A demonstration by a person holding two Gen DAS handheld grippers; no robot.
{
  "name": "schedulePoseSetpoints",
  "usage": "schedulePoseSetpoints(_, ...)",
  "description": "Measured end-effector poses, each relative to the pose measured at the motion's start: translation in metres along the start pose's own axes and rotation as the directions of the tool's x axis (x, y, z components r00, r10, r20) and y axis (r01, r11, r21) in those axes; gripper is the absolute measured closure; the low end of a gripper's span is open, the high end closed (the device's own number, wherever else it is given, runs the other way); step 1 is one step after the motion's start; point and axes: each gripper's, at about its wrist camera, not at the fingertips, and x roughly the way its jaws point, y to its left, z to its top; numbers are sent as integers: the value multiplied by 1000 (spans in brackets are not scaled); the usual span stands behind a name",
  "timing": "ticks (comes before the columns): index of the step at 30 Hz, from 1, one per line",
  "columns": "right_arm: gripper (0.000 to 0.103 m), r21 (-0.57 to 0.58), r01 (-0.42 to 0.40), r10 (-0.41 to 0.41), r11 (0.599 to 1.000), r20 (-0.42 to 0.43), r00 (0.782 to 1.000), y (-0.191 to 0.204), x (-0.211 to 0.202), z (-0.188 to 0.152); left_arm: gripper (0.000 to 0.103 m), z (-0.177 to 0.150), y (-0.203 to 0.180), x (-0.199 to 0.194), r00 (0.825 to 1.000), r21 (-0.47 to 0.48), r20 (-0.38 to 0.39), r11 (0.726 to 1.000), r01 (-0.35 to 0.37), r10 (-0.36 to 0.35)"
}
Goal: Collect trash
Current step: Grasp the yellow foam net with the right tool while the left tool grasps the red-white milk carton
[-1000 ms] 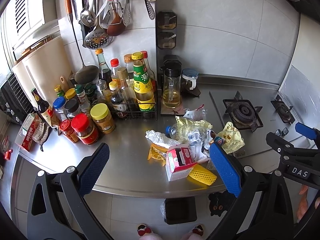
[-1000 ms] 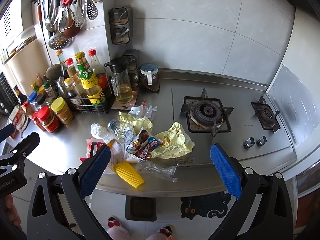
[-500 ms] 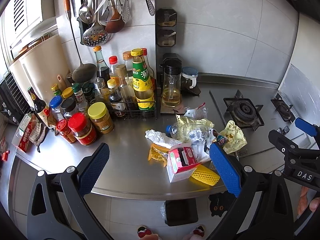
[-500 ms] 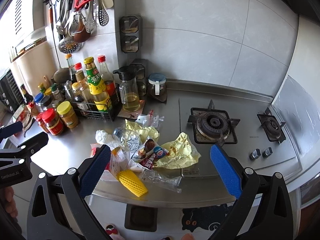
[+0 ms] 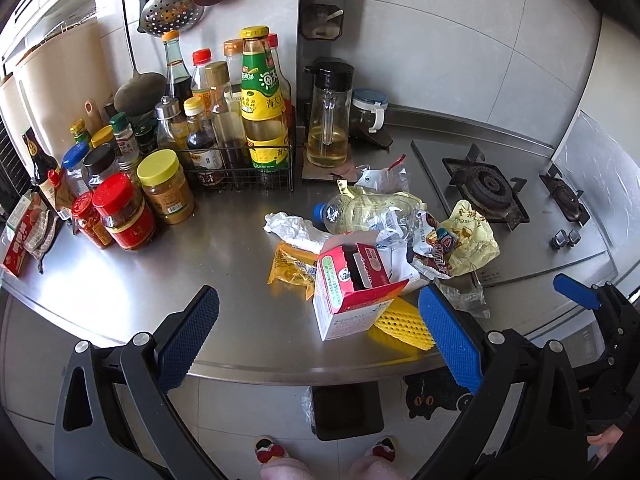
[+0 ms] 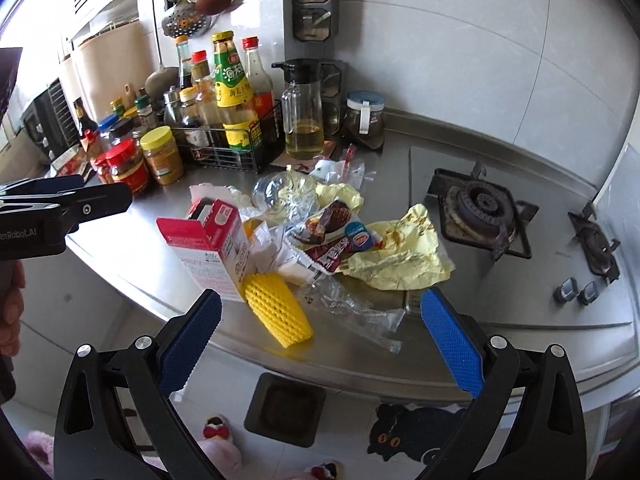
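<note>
Both cameras now closer to steel counter (image 5: 132, 280) than a second ago; approach under way, nothing collected.

Left gripper (image 5: 316, 344) and right gripper (image 6: 320, 340) both spread wide, empty.

Trash heap sits left of gas burner (image 6: 480, 204): red-white carton (image 5: 352, 284), yellow foam net sleeve (image 6: 276, 308), crumpled yellow wrapper (image 6: 400, 252).

Right view alone shows clear plastic film (image 6: 356, 308) at counter edge. Left view alone shows orange sachet (image 5: 292, 268).

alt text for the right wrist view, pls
Open right gripper hovers at the counter edge over a trash pile: yellow foam net, red-and-white carton, snack wrapper, crumpled yellow bag. Condiment bottles stand behind, gas stove right.
</note>
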Motion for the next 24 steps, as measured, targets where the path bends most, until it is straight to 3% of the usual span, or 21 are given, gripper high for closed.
schedulePoseSetpoints(8, 7, -54, -90, 93, 994, 55, 994, 5, 28, -42, 8, -18, -11, 37, 999, 54, -38, 998, 15, -13)
schedulePoseSetpoints(11, 21, -49, -108, 110, 993, 35, 993, 4, 44, -45, 9, -19, -10, 47, 999, 42, -41, 999, 4, -2)
schedulePoseSetpoints(13, 36, -75, -120, 122, 990, 17, 992, 6, 54, -49, 10, -18, -8, 53, 999, 26, -45, 1000, 5, -4)
schedulePoseSetpoints(17, 37, -96, -152, 153, 984, 3, 988, 12, 70, -54, 11, -16, -10, 68, 998, 8, -63, 1000, 23, -23)
schedulePoseSetpoints(24, 37, -102, -158, 159, 982, 4, 987, 10, 89, -55, 10, -10, -22, 88, 997, 19, -83, 1000, -5, 6)
